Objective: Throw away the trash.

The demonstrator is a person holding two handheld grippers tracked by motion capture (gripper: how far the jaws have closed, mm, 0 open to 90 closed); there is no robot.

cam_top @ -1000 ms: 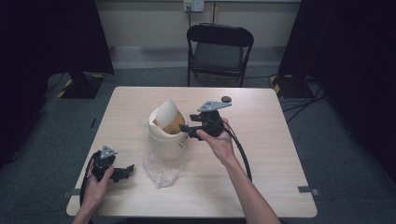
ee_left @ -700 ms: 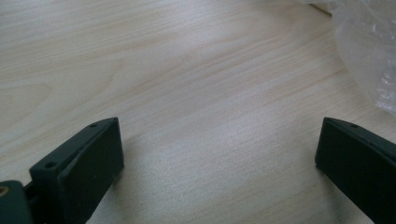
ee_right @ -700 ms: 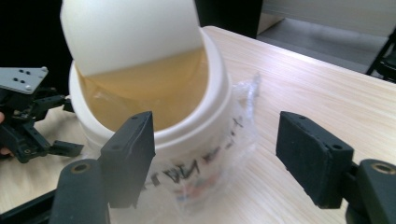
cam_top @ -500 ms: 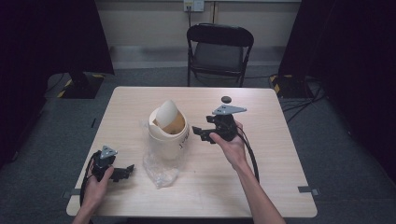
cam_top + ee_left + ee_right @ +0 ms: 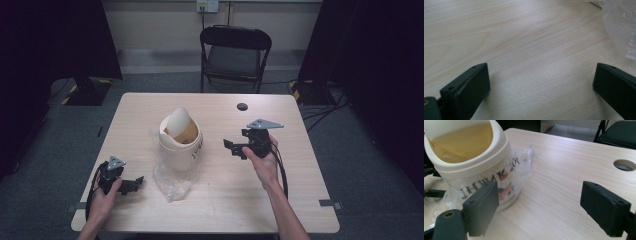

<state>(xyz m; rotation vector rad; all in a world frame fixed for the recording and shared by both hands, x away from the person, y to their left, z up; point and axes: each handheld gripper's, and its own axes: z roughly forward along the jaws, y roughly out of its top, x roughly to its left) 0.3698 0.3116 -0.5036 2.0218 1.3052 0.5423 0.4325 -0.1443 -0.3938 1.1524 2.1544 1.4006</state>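
Black left gripper (image 5: 131, 184) lying near the front left corner of the pale wooden table (image 5: 300, 200), cradled in the left hand (image 5: 102, 192), jaws standing wide and gripping nothing, bare wood showing between them. Crinkled clear plastic bag (image 5: 170, 182) spreading just beside it, trailing from under the cream swing-lid bin (image 5: 181, 140). Sitting upright near the table's middle, printed lettering facing right, flap tilting inward. Right gripper (image 5: 234, 148) hovering to the right of the bin, apart from it, pointing at it; jaws having just been opening, now gaping wide, holding nothing. Small round hole (image 5: 242, 106) lying farther back. Black folding chair (image 5: 235, 50) standing beyond the far edge.
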